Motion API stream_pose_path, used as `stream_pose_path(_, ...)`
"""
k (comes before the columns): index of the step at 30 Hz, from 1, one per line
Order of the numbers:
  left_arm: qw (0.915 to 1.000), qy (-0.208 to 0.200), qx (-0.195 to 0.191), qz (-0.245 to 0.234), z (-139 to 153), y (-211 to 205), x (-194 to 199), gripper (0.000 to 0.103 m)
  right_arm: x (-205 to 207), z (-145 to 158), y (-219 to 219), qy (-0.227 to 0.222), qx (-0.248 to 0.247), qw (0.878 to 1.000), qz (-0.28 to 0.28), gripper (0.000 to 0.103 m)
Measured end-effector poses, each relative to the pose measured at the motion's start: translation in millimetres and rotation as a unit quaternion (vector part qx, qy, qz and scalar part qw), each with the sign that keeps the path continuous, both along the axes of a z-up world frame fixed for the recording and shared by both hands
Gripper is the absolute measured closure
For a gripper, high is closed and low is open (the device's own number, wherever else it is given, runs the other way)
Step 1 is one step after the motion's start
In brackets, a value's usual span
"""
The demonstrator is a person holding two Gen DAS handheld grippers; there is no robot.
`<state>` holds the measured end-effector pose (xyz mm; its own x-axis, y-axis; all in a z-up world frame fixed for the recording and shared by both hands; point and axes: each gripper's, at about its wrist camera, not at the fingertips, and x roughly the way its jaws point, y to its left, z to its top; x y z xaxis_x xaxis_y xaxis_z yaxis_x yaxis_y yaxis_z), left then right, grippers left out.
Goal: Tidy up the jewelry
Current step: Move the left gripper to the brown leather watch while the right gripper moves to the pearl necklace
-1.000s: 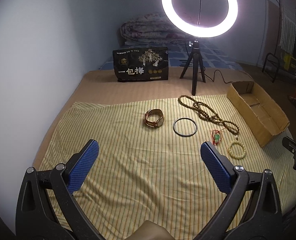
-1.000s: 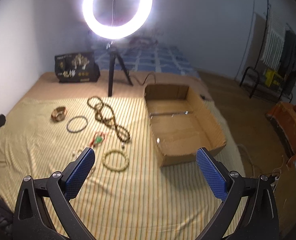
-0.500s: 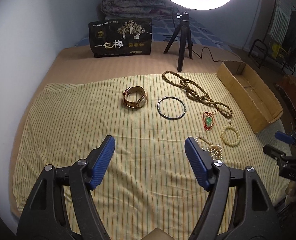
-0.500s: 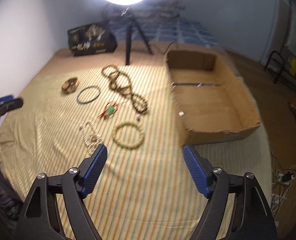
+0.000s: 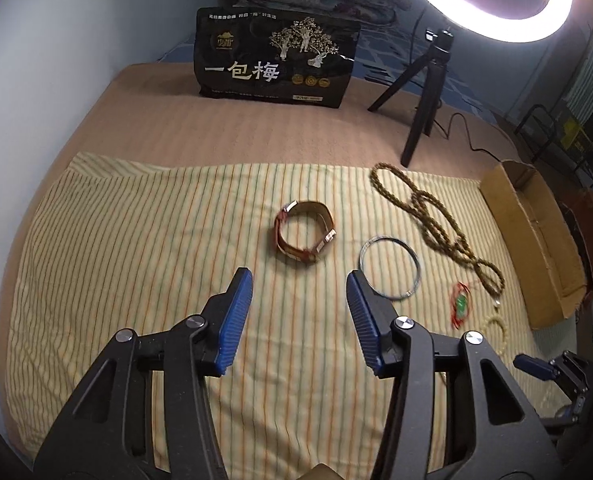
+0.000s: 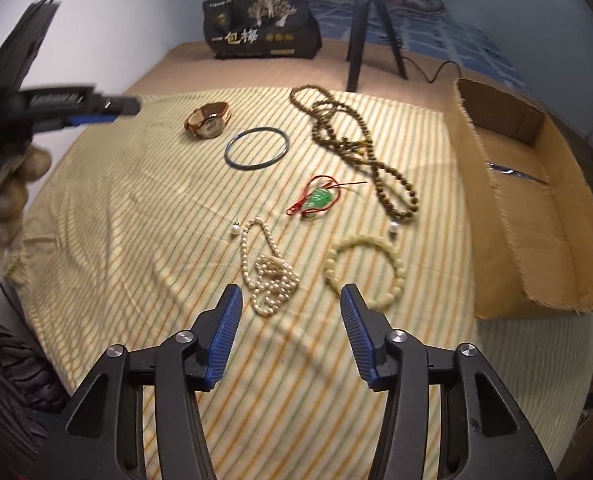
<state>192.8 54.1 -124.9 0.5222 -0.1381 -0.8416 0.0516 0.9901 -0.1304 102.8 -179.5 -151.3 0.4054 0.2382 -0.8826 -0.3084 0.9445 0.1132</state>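
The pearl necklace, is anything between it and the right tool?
Nothing visible. The right tool, its jaws closing with nothing between them, points at the pearl necklace on the striped cloth. The cream bead bracelet lies apart, beside it.

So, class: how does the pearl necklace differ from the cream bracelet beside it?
The pearl necklace lies bunched in a tangled heap; the cream bracelet lies as one open ring. The necklace's beads are smaller, its strand longer. Both are pale, beaded, and lie on the striped cloth.
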Motion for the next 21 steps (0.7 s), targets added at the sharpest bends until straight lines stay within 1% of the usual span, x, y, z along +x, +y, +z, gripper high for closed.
stream_pose_path(2,1.0,0.008,-0.003,0.001,-8.7,2.9,14.8,0.054,3.8,-3.5,5.5,0.006,-0.001,1.0,0.006,0.055)
stream_pose_path(7,0.9974,0.048,-0.043,0.032,-36.0,20.6,49.9,0.058,11.1,-13.9,18.8,0.02,-0.004,1.0,0.021,0.055)
stream_pose_path(8,0.997,0.051,-0.045,0.036,-40.4,22.4,55.4,0.062,12.3,-17.4,19.9,0.025,-0.004,0.999,0.021,0.055)
stream_pose_path(10,0.9965,0.057,-0.045,0.041,-48.1,24.5,65.3,0.062,13.3,-22.8,21.5,0.03,-0.007,0.999,0.022,0.055)
stream_pose_path(13,0.995,0.069,-0.058,0.042,-59.5,25.4,76.0,0.062,16.7,-29.7,22.7,0.036,-0.01,0.999,0.024,0.055)
stream_pose_path(16,0.994,0.081,-0.062,0.038,-70.1,22.1,82.8,0.068,20.9,-36.0,23.9,0.041,-0.013,0.999,0.027,0.055)
stream_pose_path(21,0.9923,0.098,-0.067,0.036,-83.1,20.3,89.3,0.073,27.4,-43.7,30.7,0.047,-0.021,0.998,0.036,0.055)
